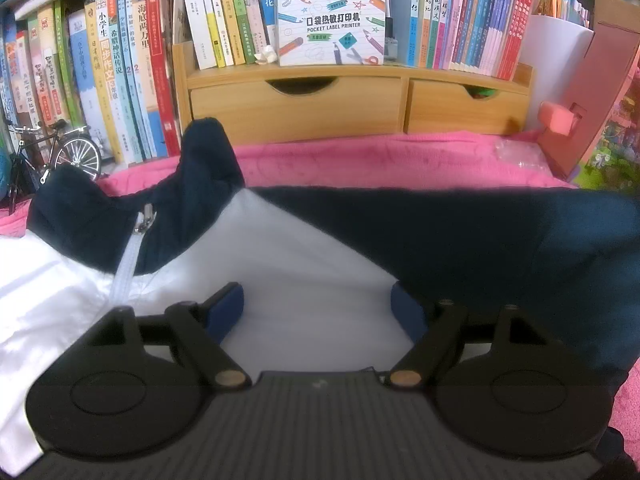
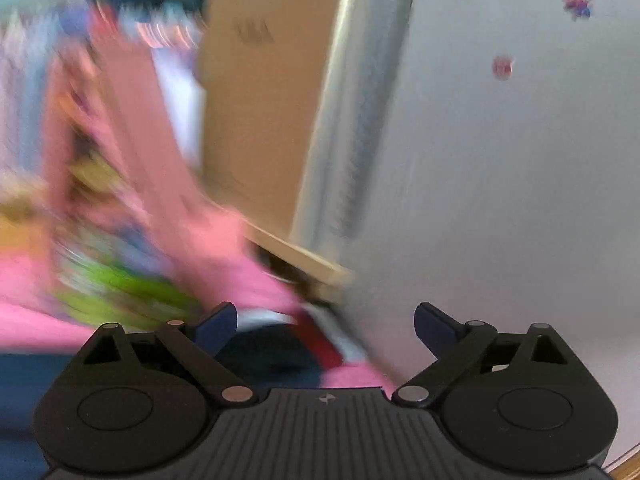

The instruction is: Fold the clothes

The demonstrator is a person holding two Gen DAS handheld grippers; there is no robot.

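Observation:
A navy and white zip jacket (image 1: 304, 256) lies on a pink blanket (image 1: 360, 160), its navy collar (image 1: 204, 160) standing up at the left and a navy sleeve (image 1: 500, 240) stretched to the right. My left gripper (image 1: 318, 312) is open just above the white chest panel, with nothing between its fingers. My right gripper (image 2: 326, 328) is open and empty, above a navy part of the jacket (image 2: 272, 356) near the blanket's edge (image 2: 248, 272). The right wrist view is heavily blurred.
A wooden drawer unit (image 1: 352, 104) with books and a label printer box (image 1: 332, 24) stands behind the blanket. A model bicycle (image 1: 52, 152) is at the left, a pink cardboard piece (image 1: 588, 92) at the right. A cardboard box (image 2: 272, 100) and grey wall (image 2: 500, 180) show in the right wrist view.

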